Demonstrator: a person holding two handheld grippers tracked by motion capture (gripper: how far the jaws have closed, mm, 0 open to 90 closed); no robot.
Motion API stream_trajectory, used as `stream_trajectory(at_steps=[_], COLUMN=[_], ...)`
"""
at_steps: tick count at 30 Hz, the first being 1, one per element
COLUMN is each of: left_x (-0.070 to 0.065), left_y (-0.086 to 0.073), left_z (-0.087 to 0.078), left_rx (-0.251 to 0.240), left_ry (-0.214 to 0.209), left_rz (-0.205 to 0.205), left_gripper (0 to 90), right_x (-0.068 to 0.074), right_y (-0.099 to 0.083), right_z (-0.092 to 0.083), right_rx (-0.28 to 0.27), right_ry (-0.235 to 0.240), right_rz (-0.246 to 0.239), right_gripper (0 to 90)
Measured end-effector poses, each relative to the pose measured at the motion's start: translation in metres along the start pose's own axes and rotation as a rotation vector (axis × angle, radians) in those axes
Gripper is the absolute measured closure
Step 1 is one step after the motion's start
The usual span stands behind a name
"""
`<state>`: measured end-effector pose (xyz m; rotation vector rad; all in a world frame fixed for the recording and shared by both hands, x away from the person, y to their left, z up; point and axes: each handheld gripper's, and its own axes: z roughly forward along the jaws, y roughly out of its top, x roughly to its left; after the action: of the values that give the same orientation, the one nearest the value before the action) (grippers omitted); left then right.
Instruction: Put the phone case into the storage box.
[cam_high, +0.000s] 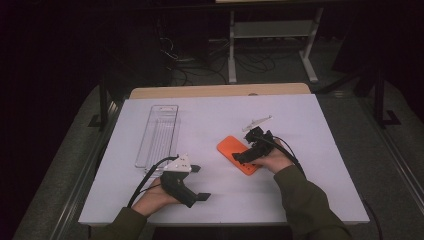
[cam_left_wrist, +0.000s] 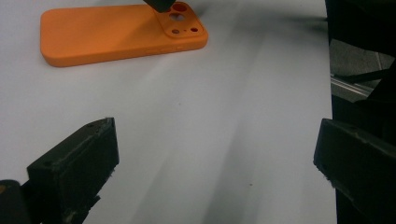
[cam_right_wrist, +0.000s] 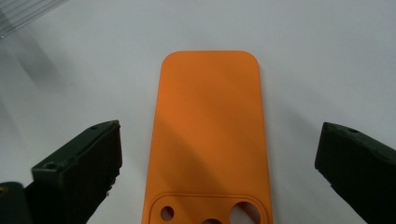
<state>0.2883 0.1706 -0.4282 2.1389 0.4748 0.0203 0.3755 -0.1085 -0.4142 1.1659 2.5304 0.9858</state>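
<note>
nothing gripped yet: right tool (cam_right_wrist: 219, 154) spread over orange phone case (cam_right_wrist: 210, 135); left tool (cam_left_wrist: 215, 163) spread above bare worktop (cam_left_wrist: 224, 116); clear tray (cam_high: 158, 134) empty.

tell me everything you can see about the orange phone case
The orange phone case looks like matte, rubbery silicone, with rounded corners and a raised camera panel pierced by several round holes. It lies flat, back up, on the white table top, right of the clear plastic tray. The right tongs straddle its camera end, jaws wide apart and clear of its long edges. A dark tip overlaps the camera panel in the left gripper view.
</note>
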Motion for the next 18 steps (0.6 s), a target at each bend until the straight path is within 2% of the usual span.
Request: stream_trajectory(at_steps=[18], left_x=[0.000], left_y=[0.000], left_z=[0.001], left_rx=[0.003], left_ry=[-0.005], left_rz=[0.003], left_gripper=[0.0], right_x=[0.005], right_y=[-0.007], right_z=[0.015], right_rx=[0.061], right_ry=[-0.011], right_rz=[-0.021], right_gripper=[0.0])
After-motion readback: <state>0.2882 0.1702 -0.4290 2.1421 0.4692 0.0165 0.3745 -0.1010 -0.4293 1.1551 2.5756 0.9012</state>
